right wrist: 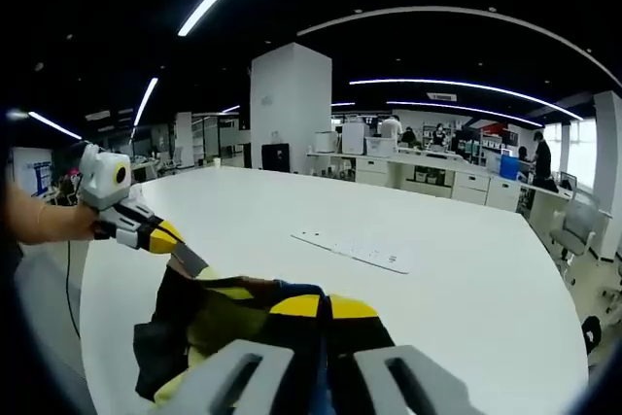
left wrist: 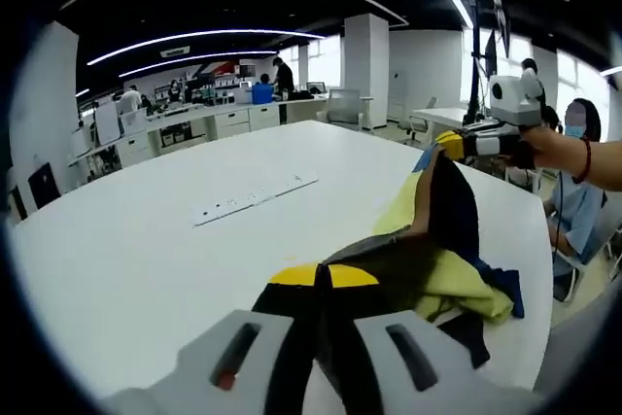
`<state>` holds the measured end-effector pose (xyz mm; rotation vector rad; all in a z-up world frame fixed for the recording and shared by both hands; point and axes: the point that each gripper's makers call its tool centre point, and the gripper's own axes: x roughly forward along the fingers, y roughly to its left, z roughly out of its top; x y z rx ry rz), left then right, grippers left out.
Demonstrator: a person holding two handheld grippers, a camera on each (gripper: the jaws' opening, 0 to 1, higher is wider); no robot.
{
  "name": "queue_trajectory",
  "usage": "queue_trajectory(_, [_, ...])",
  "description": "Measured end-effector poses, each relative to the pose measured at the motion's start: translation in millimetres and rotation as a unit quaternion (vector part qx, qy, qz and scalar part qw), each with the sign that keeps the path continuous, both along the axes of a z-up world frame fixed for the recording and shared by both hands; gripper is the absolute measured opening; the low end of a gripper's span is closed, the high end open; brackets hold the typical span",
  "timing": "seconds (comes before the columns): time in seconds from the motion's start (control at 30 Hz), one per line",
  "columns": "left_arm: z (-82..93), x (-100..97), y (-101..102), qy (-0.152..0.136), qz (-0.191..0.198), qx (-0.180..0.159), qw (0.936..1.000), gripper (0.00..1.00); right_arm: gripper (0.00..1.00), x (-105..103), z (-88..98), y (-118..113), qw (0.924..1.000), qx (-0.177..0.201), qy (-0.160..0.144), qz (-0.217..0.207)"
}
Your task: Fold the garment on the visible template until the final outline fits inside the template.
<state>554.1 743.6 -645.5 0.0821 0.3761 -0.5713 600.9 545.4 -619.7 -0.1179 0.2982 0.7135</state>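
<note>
The bench [left wrist: 146,240] is wide and free; a flat white strip [left wrist: 255,198] lies mid-bench, the garment [left wrist: 442,259] near the edge.

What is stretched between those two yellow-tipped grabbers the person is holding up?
The garment, black, yellow and blue, hangs between them over the white table. In the left gripper view, the left gripper and right gripper each pinch it; the right gripper view shows the same.

Wide white bench [left wrist: 146,240] under long ceiling light strips [left wrist: 204,38]. Flush power-socket strip [left wrist: 255,198] set into the benchtop, well apart from the near edge. Square white pillar [right wrist: 290,104] behind. Desks with monitors and several people [right wrist: 394,128] standing far back. Seated person in blue [left wrist: 575,201] beside the bench edge.
</note>
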Motion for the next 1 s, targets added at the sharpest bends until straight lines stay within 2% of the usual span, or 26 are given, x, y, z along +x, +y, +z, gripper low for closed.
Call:
queue_trajectory(0.17, [2.7,22.2,4.8,-0.007,0.022,0.019,0.9996,0.00,0.00,24.0,-1.1,3.6,1.0000,0.002,0.000,-0.005])
queue_trajectory(0.33, [-4.9,45.0,12.8,0.002,0.056,0.005,0.9984,0.00,0.00,51.4,-11.4,5.1,0.9995,0.015,0.020,-0.020])
queue_trajectory(0.37, [-6.4,49.8,14.7,-0.002,0.063,0.008,0.9980,0.00,0.00,58.5,-15.3,5.0,0.9992,0.019,0.025,-0.025])
queue_trajectory(0.4, [-12.1,56.4,22.0,0.000,0.083,0.030,0.9961,0.00,0.00,62.9,-18.1,4.8,0.9990,0.019,0.028,-0.030])
queue_trajectory(0.57, [-27.7,78.7,17.8,0.008,0.089,0.040,0.9952,0.00,0.00,89.0,-41.8,8.1,0.9972,0.021,0.051,-0.051])
queue_trajectory(0.67, [-39.0,91.8,16.9,0.020,0.101,0.035,0.9941,0.00,0.00,101.1,-54.5,8.5,0.9960,0.018,0.062,-0.061])
queue_trajectory(0.7, [-43.7,96.4,19.3,0.029,0.117,0.032,0.9921,0.00,0.00,106.1,-61.5,8.4,0.9945,0.024,0.074,-0.070])
queue_trajectory(0.77, [-48.1,104.5,16.9,0.032,0.118,0.022,0.9923,0.00,0.00,114.3,-70.5,9.5,0.9925,0.033,0.087,-0.079])
queue_trajectory(0.9, [-61.6,116.4,20.3,0.046,0.130,0.022,0.9902,0.00,0.00,127.8,-88.1,9.8,0.9897,0.028,0.106,-0.092])
queue_trajectory(1.0, [-67.5,122.8,21.9,0.053,0.140,0.009,0.9887,0.00,0.00,134.0,-100.7,10.1,0.9868,0.027,0.122,-0.103])
